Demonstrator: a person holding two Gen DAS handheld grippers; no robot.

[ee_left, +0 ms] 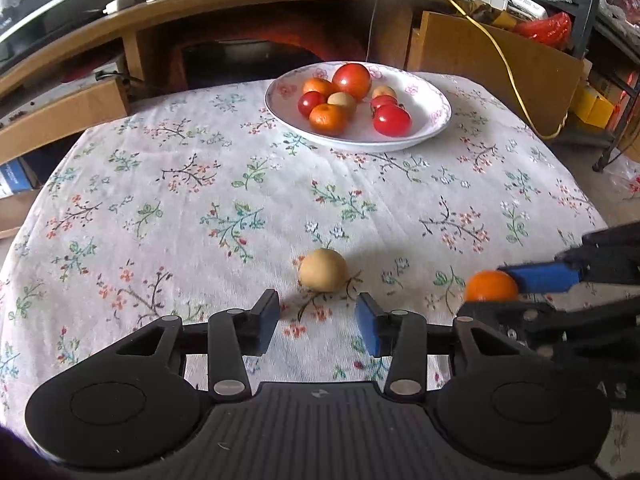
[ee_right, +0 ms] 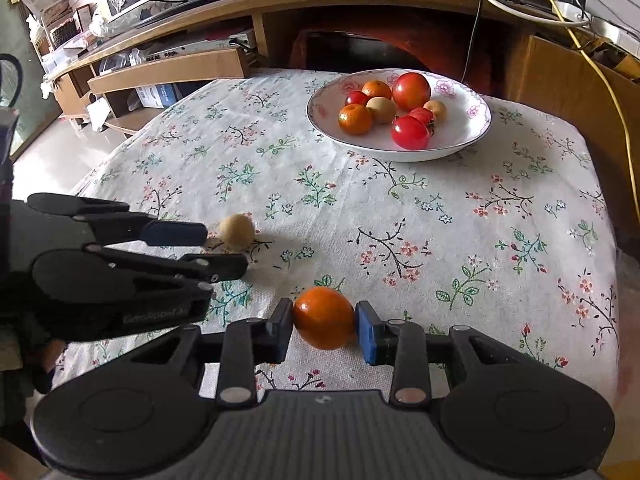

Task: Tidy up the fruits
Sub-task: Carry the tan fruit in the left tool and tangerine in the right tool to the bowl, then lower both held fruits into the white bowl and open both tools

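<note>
Blue-padded and black, the left gripper (ee_left: 318,314) stands apart with nothing between its pads; the small round tan fruit (ee_left: 323,270) lies on the cloth just beyond its fingertips, untouched. At the right edge of this left wrist view the right gripper (ee_left: 516,292) reaches in from the side, a round orange mandarin (ee_left: 491,286) caught between its fingers. Farther back sits the white flower-rimmed plate (ee_left: 434,98), already holding red tomatoes, mandarins and two pale fruits. To take the tan fruit well, I judge the left gripper should slide forward until the pads straddle its widest part, then close gently, since a round fruit can roll off on soft cloth.

From the right wrist view, the right gripper's pads press on both sides of the mandarin, narrow and holding it low over the table. The left gripper shows at the left, pointing toward the tan fruit, its pads parted. The plate rests toward the far edge; carrying the mandarin there calls for a lift clear of the rim and a release into a bare patch so nothing is knocked.

A white floral tablecloth (ee_right: 460,216) covers the table. Behind it stands a curved wooden desk (ee_right: 360,4) with shelves, tangled cables and a yellow cord (ee_right: 612,100).
</note>
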